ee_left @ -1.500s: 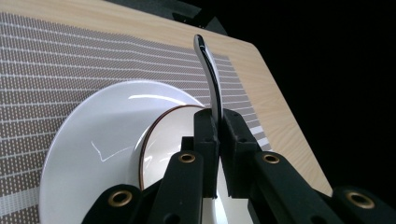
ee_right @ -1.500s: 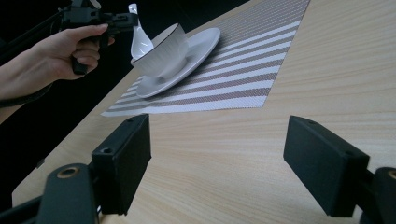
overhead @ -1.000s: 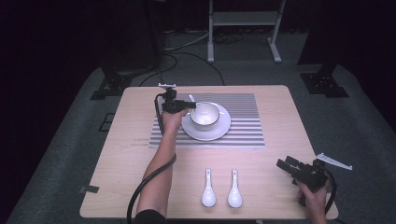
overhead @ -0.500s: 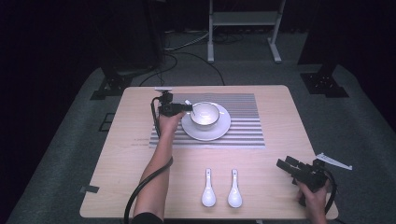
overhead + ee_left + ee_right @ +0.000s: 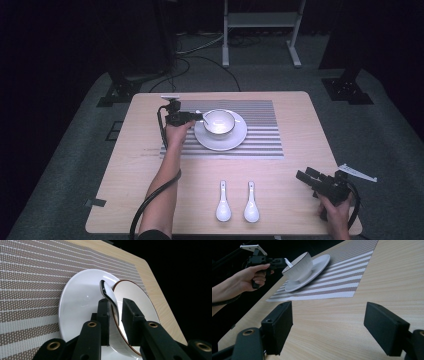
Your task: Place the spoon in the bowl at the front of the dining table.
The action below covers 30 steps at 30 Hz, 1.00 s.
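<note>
on the striped placemat (image 5: 260, 132), a white bowl (image 5: 219, 121) with a dark rim sits on a white saucer (image 5: 221, 138). left gripper (image 5: 197, 116) jaws clamp a white spoon's (image 5: 108, 292) handle beside the bowl. right gripper (image 5: 303, 176) jaws stand apart over the desk (image 5: 290, 200) near its right edge.

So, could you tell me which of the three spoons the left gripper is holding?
The one at the bowl, pinched by the left gripper; the other two spoons lie untouched near the table's front edge.

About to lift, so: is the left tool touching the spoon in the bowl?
Touching. The left gripper view shows the left tool with its jaws closed around the spoon handle at the bowl rim.
</note>
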Tool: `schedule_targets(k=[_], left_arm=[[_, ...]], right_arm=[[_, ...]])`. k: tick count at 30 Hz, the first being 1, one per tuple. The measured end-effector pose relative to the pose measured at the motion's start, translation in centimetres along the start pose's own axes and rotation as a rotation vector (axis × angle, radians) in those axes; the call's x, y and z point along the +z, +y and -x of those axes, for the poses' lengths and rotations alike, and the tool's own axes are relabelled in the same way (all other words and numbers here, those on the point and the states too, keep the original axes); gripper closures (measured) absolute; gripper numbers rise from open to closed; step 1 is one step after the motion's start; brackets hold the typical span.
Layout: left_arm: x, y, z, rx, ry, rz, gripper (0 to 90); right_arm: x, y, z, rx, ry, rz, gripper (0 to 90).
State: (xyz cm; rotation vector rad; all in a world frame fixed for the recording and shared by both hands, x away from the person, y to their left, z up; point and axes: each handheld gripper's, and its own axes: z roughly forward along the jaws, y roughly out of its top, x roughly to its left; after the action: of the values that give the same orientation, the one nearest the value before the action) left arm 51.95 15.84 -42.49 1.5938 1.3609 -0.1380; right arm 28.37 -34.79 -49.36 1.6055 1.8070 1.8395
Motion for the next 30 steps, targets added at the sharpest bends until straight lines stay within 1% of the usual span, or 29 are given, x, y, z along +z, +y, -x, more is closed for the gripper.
schedule_targets(k=[6,8,11,14,16,18,20,23,24,30], left_arm=[[-0.6,-0.6,-0.3,0.002,-0.020,0.004,69.8],[-0.9,-0.8,-0.4,0.000,-0.025,0.004,67.0],[-1.5,-1.1,-0.5,0.001,-0.032,0.008,65.3],[-1.8,-1.2,-0.6,0.007,-0.041,0.002,60.5],[-2.0,-1.4,-0.5,0.014,-0.036,-0.010,59.0],[-2.3,-1.6,-0.4,0.016,-0.047,-0.019,54.2],[-2.4,-1.7,-0.4,0.016,-0.049,-0.022,53.3],[-2.7,-1.8,-0.4,0.020,-0.053,-0.030,47.7],[-2.9,-1.9,-0.3,0.023,-0.054,-0.030,47.7],[-3.6,-2.2,0.2,0.050,-0.057,-0.037,40.2]], right_arm=[[0.0,0.0,0.0,0.000,-0.002,0.000,22.2],[0.0,0.0,0.0,0.001,-0.003,0.000,22.2],[0.0,0.0,0.0,0.002,-0.003,0.000,22.1],[0.0,0.1,0.1,0.005,-0.002,0.002,22.2],[0.0,0.1,0.1,0.006,-0.001,0.002,22.2],[0.1,0.1,0.1,0.003,0.002,0.000,22.2],[0.1,0.1,0.1,0.003,0.002,-0.001,22.2],[0.1,0.1,0.2,0.003,0.004,-0.003,22.1],[0.1,0.1,0.2,0.003,0.004,-0.003,22.1],[0.1,0.1,0.2,-0.001,0.004,-0.008,22.1]])
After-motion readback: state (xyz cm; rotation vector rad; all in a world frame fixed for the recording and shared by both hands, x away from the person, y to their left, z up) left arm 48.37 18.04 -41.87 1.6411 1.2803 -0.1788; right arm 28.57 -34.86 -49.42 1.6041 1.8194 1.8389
